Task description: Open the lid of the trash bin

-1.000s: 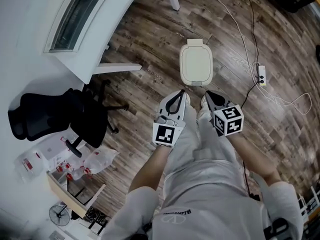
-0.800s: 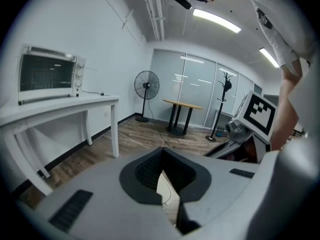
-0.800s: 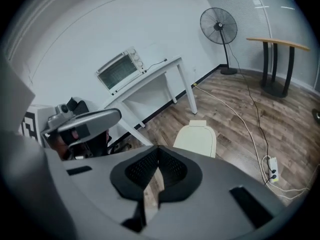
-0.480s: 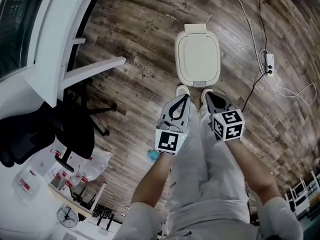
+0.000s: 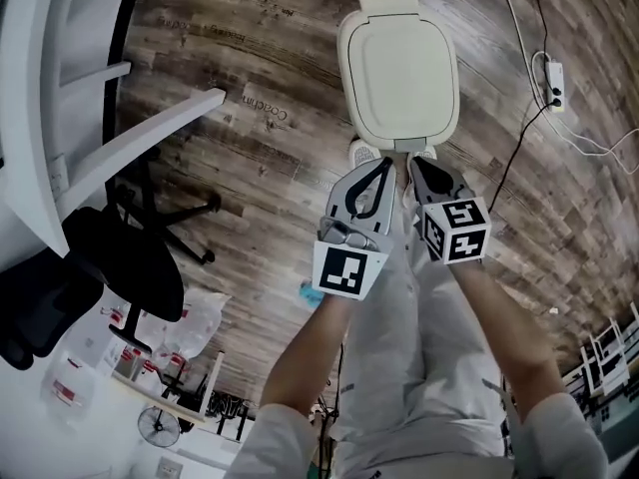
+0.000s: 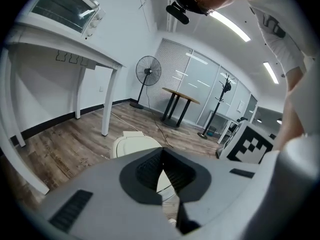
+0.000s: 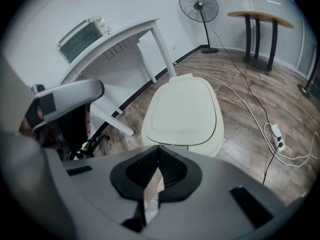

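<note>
Head view: the trash bin (image 5: 399,68) stands on the wood floor (image 5: 250,178) at the top of the frame, larger and nearer than half a second ago, with its cream lid (image 5: 402,60) down. The left tongs (image 5: 385,165) and right tongs (image 5: 413,162) are side by side, and their tips now reach the bin's near edge where before they stopped short of it. The black office chair (image 5: 120,267) has slid toward the left border.

Left gripper view: the tongs are pressed together at the tips with nothing between them. The bin shows low behind them. A standing fan (image 6: 148,69) and a coat stand (image 6: 225,86), absent from the head view, stand across the room.

Right gripper view: these tongs are also pressed together and empty, pointing at the closed lid just ahead. A toaster oven (image 7: 82,31) sits on the white worktop (image 7: 125,34), and a power strip (image 7: 276,134) lies on the floor to the right.
</note>
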A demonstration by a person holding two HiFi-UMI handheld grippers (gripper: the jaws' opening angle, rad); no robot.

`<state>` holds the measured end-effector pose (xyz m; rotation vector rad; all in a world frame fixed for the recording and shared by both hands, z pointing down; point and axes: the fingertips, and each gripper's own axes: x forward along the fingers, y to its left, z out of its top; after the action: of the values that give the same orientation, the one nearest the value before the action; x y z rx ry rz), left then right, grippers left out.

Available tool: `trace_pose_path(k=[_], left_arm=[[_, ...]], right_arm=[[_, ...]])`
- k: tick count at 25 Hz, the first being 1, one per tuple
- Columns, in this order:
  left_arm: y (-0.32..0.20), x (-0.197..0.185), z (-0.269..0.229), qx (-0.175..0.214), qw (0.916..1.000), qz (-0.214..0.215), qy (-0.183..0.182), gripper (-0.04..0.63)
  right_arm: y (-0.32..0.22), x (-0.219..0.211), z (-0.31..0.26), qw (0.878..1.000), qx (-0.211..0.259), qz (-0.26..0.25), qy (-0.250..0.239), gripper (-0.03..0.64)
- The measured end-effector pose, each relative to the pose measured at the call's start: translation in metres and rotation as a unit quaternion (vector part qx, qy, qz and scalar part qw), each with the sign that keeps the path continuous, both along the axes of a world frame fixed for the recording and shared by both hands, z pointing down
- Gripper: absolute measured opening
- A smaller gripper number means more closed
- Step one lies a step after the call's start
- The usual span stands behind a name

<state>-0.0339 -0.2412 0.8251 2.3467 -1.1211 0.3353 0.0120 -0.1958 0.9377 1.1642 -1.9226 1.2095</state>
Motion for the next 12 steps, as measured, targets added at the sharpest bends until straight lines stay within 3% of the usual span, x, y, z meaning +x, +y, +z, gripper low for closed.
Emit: trace_pose_path(k=[5, 12], left_arm=[[0.002, -0.006, 0.007, -0.014, 0.9998, 0.01, 0.003, -0.002], [0.001, -0.015, 0.015, -0.02, 0.9997, 0.015, 0.005, -0.002]], right_arm=[[-0.001, 0.002, 0.029, 0.999, -0.015, 0.029, 0.017, 0.016], [0.003, -0.003, 0.048, 0.999, -0.02, 0.029, 0.032, 0.015]])
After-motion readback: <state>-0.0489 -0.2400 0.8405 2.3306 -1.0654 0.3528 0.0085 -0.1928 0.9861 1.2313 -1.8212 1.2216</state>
